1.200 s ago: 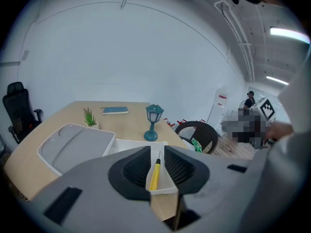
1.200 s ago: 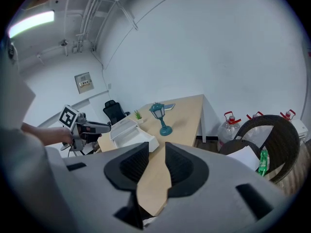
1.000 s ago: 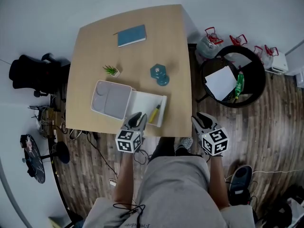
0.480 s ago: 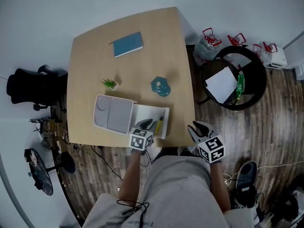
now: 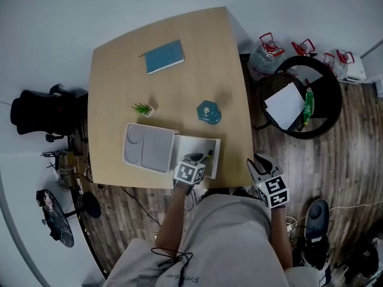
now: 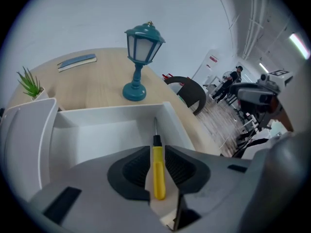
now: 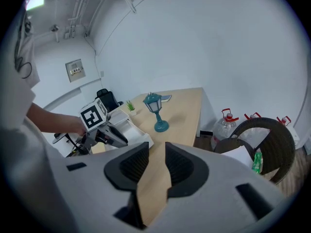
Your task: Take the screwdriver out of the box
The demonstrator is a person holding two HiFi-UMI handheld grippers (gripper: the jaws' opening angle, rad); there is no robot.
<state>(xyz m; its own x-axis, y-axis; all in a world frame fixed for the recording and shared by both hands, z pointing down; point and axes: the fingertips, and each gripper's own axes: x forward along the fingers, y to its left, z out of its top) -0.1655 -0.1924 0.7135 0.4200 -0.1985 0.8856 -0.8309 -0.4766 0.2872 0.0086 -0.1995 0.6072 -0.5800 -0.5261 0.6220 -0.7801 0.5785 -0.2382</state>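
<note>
the small screwdriver with a yellow handle, a black neck and a thin metal tip lies flat on the floor of the white plastic box. it is close to the box's right wall, and its tip points at the far wall. the box is open, with its lid folded out flat to the left. the box sits on the light wooden table, near the front edge.

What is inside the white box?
A yellow-handled screwdriver lies inside the open white plastic box, between the jaws of the left claw, which have just been opening. The rest of the visible floor is bare; the claw's grey body covers the near end.
</note>
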